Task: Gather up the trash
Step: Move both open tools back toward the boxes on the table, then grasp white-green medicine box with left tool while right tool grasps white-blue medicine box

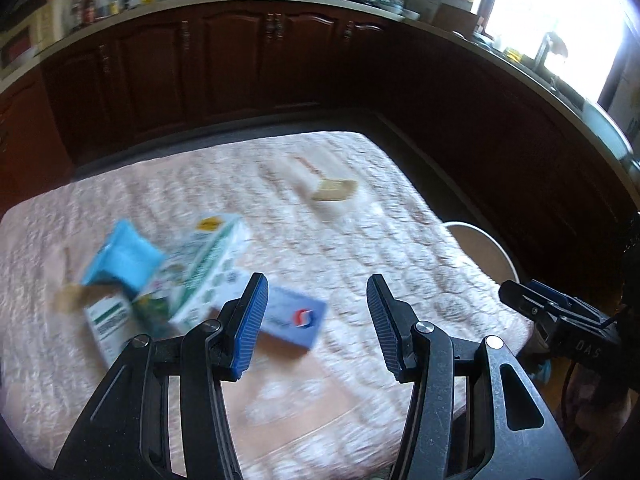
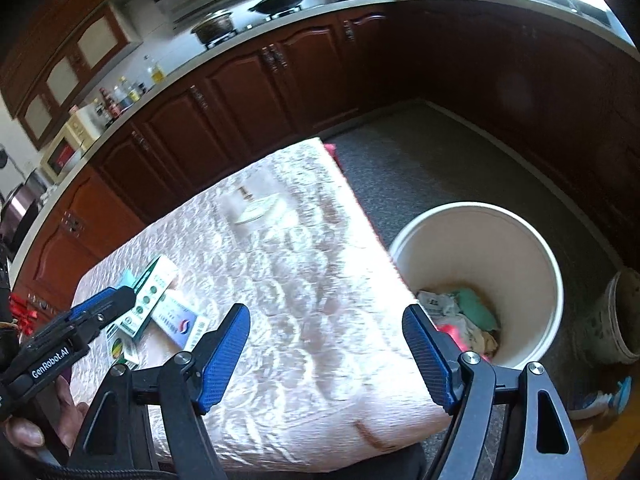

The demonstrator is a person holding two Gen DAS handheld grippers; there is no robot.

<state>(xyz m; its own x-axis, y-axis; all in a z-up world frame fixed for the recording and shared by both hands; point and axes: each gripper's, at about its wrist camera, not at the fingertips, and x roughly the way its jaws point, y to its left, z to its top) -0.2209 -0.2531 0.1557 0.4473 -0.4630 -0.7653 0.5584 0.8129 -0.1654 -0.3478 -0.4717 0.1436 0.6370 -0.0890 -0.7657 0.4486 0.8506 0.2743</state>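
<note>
Both tongs wide, empty: left gripper [image 1: 316, 322] above blue box [image 1: 294, 320] by table's near-left edge; right gripper [image 2: 326, 354] between table [image 2: 280, 280] edge and bin [image 2: 480, 216].

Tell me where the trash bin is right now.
The white trash bin stands on the floor off the table's right edge, ahead of the open right gripper.

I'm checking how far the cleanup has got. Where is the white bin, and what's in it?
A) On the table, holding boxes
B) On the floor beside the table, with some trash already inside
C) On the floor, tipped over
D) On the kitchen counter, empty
B: the right wrist view shows the white bin upright on the floor beside the table, with crumpled trash at its bottom.
</note>
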